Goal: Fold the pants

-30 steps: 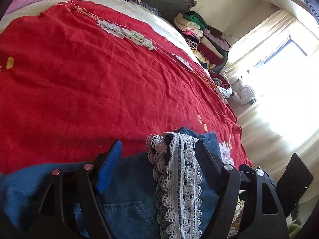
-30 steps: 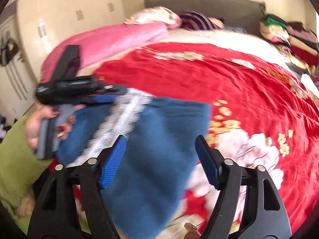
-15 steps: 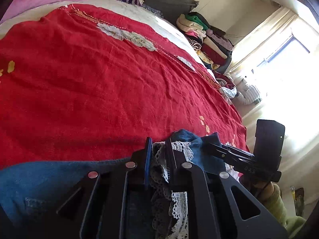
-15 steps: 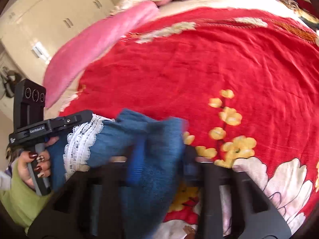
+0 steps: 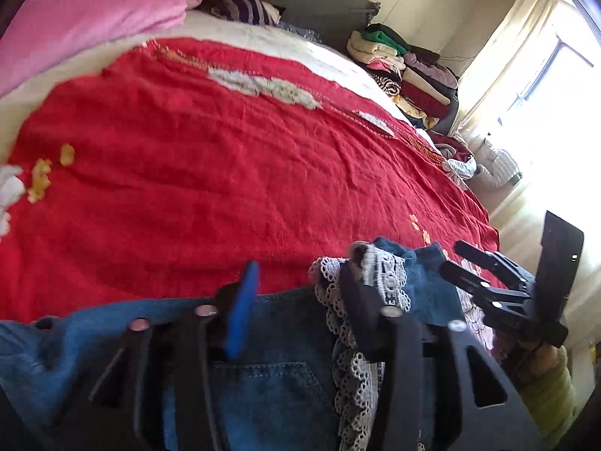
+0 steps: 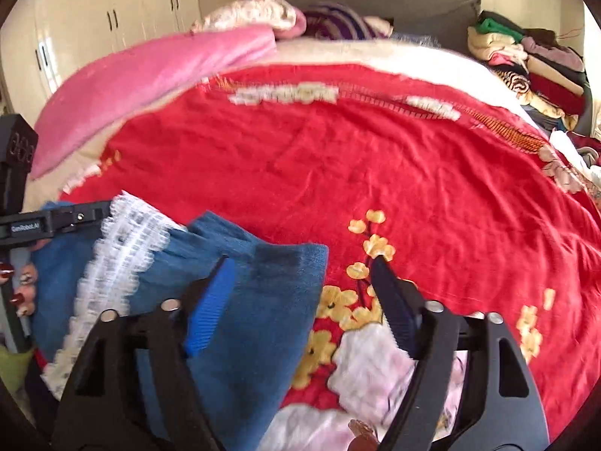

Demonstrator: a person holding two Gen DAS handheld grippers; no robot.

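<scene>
Blue denim pants with a white lace trim lie folded at the near edge of a red bedspread. My left gripper is open above the pants, its right finger against the lace. In the right wrist view the pants sit at lower left with the lace on their left side. My right gripper is open, its left finger over the denim corner, its right finger over the bedspread's yellow flowers. The right gripper also shows in the left wrist view.
A pink blanket and pillows lie at the bed's head. A stack of folded clothes stands at the far right corner. A bright window is on the right. White wardrobes stand at left.
Both grippers were shut on the pants half a second ago; now both have opened and let go. The pants lie on the bed.
</scene>
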